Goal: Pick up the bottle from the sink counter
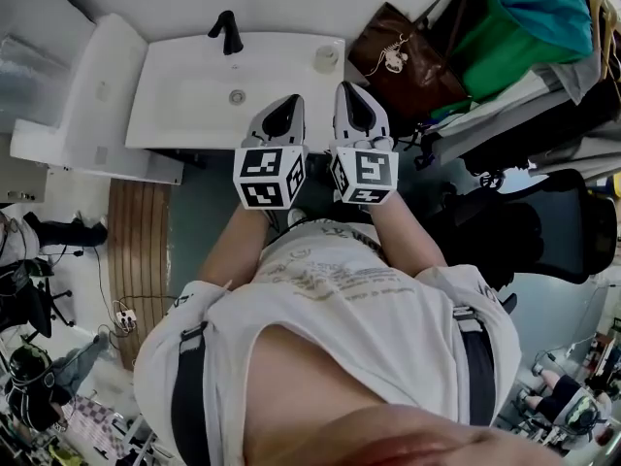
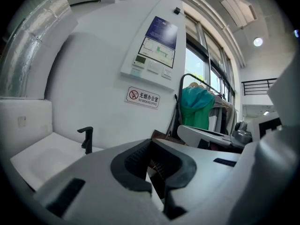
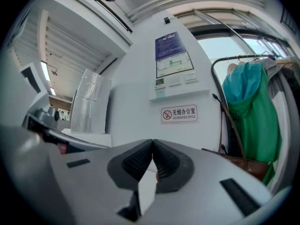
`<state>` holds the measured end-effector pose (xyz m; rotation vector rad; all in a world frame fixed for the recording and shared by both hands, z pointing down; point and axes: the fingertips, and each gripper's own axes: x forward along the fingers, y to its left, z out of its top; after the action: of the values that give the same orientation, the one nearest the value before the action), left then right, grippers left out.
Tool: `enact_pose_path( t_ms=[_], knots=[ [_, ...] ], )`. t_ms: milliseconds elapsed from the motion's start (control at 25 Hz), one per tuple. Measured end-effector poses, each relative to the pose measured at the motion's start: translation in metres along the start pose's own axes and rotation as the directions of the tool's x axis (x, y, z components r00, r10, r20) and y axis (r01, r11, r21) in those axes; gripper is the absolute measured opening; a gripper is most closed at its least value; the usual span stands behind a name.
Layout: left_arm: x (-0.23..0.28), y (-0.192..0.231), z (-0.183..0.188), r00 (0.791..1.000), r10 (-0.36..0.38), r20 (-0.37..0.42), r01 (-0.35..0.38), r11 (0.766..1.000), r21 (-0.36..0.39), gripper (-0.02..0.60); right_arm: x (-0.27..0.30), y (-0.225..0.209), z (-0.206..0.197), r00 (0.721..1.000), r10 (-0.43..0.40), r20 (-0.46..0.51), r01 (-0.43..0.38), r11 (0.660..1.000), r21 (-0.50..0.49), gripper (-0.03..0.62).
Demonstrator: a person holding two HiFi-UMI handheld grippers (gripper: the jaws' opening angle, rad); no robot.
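Note:
In the head view a small pale bottle (image 1: 326, 58), seen from above, stands at the back right corner of the white sink counter (image 1: 310, 115). I hold both grippers side by side in front of the counter's near edge, close to my chest. The left gripper (image 1: 291, 100) (image 2: 150, 143) has its jaws together with nothing between them. So does the right gripper (image 1: 346, 87) (image 3: 152, 142), which is shut and empty. The bottle lies ahead of the right gripper, well apart from it. Neither gripper view shows the bottle.
A black faucet (image 1: 227, 32) (image 2: 86, 139) stands at the back of the basin, and the drain (image 1: 237, 96) is in its middle. A brown bag (image 1: 403, 61) and hanging green clothing (image 1: 514, 27) (image 3: 251, 121) crowd the counter's right side. A white cabinet (image 1: 82, 105) adjoins the left.

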<state>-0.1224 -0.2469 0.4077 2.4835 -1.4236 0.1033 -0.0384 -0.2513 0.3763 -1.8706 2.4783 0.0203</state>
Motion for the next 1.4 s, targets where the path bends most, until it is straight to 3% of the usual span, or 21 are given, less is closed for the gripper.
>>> enact_pose_path(
  t_ms=[640, 960, 1400],
  knots=[
    [0.05, 0.001, 0.008, 0.994, 0.113, -0.005, -0.113, 0.994, -0.013, 0.02, 0.046, -0.05, -0.017, 0.996, 0.089, -0.028, -0.089, 0.996, -0.003, 0.025],
    [0.079, 0.001, 0.006, 0.981, 0.195, -0.008, -0.196, 0.98, -0.02, 0.02, 0.077, -0.075, -0.042, 0.981, 0.192, -0.039, -0.191, 0.981, 0.027, 0.026],
    [0.09, 0.021, 0.005, 0.949, 0.316, -0.028, -0.316, 0.948, -0.031, 0.02, 0.128, -0.078, -0.096, 0.95, 0.287, -0.124, -0.285, 0.958, 0.03, 0.131]
  ],
)
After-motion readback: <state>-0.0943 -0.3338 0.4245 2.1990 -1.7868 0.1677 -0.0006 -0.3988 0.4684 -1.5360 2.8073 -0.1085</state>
